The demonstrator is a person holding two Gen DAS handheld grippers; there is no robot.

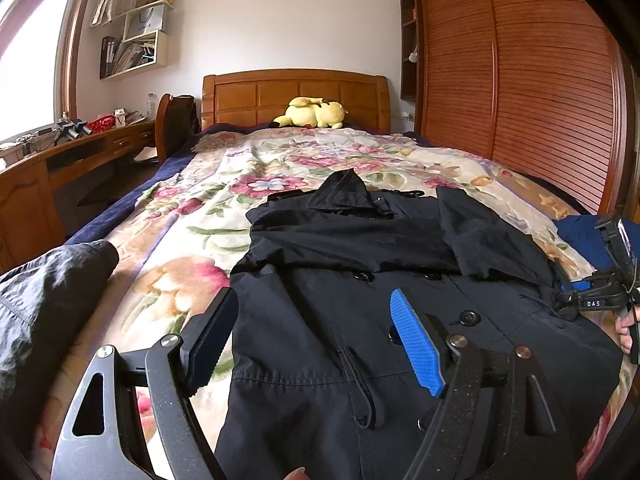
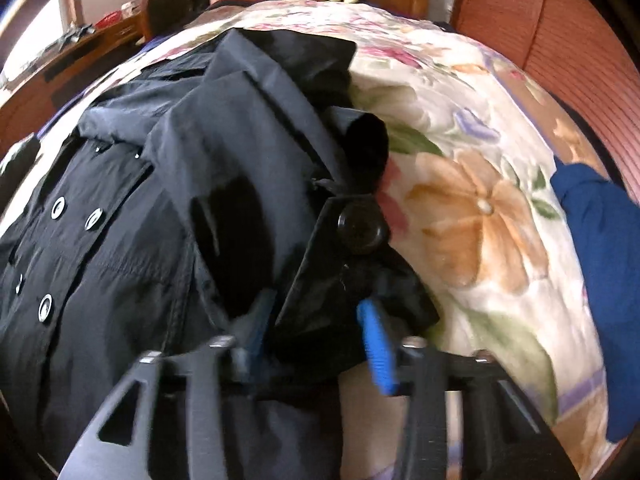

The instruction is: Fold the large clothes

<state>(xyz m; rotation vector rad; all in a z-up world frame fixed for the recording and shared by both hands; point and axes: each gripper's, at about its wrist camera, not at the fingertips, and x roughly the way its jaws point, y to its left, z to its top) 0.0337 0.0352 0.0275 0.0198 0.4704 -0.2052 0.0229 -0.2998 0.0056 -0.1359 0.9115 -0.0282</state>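
**Tucking the coat sleeve in**

On the left, the left gripper point(image 1: 316, 340) hovers above the black coat point(image 1: 340, 312), fingers spread, nothing between them. The coat lies front-up on the flowered bedspread point(image 1: 208, 200). On the right, the right gripper point(image 2: 316, 340) pinches the sleeve cuff point(image 2: 352, 280). Best to lay the sleeve flat across the chest, smoothing wrinkles first.

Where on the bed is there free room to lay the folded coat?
Free: the floral blanket between the dark coat's collar and the yellow plush toy at the headboard; a strip to the coat's left, up to the grey garment. Crowded: the coat's right side, where the right gripper has the cuff between its pads and a blue garment lies at the edge.
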